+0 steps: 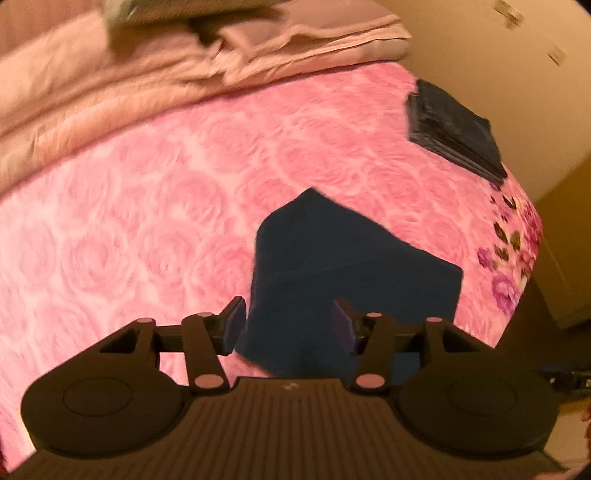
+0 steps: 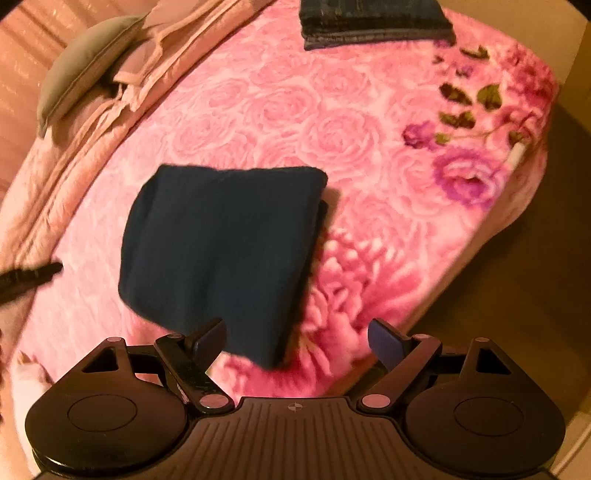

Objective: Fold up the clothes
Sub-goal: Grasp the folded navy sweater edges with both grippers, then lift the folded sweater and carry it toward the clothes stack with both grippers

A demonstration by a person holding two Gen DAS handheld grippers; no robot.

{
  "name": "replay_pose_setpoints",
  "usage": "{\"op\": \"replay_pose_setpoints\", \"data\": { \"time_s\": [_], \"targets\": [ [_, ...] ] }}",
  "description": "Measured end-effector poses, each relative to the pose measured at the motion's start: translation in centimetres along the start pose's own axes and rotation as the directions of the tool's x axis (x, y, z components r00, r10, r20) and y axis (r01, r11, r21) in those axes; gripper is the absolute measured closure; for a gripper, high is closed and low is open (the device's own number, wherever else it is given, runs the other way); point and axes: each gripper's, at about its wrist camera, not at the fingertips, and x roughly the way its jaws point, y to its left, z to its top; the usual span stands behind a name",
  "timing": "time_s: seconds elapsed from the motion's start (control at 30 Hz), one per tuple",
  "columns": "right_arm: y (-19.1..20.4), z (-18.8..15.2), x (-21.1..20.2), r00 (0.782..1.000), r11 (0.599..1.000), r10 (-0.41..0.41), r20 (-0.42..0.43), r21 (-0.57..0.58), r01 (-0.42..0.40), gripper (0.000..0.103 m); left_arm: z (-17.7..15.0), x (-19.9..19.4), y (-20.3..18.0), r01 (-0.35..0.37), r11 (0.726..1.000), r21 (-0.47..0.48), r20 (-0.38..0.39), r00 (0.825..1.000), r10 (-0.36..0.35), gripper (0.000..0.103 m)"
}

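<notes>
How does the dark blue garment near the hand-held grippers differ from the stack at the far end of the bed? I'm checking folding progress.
The dark blue garment is one plain piece, loosely folded with an uneven outline; the stack is several layers squared into a neat pile. The garment lies mid-bed by the open right hand-held gripper; the stack sits far off near the bed's edge. The stack's fabric looks mottled, like denim; the garment's looks uniform. Both are dark and rest on the pink rose blanket.

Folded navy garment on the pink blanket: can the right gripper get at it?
Probably yes. The right gripper is open just before the folded navy garment, with only bare pink rose blanket between.
</notes>
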Motion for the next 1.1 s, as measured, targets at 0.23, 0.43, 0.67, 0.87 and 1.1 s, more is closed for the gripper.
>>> {"op": "replay_pose_setpoints", "data": {
  "time_s": [0.23, 0.43, 0.67, 0.87, 1.1],
  "targets": [
    [-2.9, 1.7, 5.2, 0.989, 0.969, 0.150, -0.011, 0.198, -0.144, 0.009, 0.9, 5.1, 5.4, 0.117, 0.979, -0.169, -0.037, 0.991, -0.125, 0.046],
    [-4.6, 1.6, 9.0, 0.973, 0.911, 0.227, 0.042, 0.344, -0.228, 0.000, 1.6, 11.1, 7.4, 0.221, 0.959, -0.179, -0.081, 0.968, -0.238, 0.043],
    [-5.5, 1.6, 13.1, 0.956, 0.866, 0.273, 0.106, 0.405, -0.293, 0.000, 2.3, 16.9, 8.8, 0.354, 0.915, -0.193, -0.138, 0.914, -0.383, 0.039],
    [-6.2, 2.1, 15.8, 0.940, 0.841, 0.312, 0.139, 0.420, -0.342, 0.000, 3.1, 19.8, 10.4, 0.452, 0.850, -0.272, -0.140, 0.855, -0.499, 0.035],
    [-5.8, 2.8, 16.6, 0.927, 0.862, 0.358, 0.110, 0.343, -0.374, 0.001, 2.8, 22.3, 10.8, 0.528, 0.779, -0.338, -0.140, 0.791, -0.596, 0.028]
  ]
}}
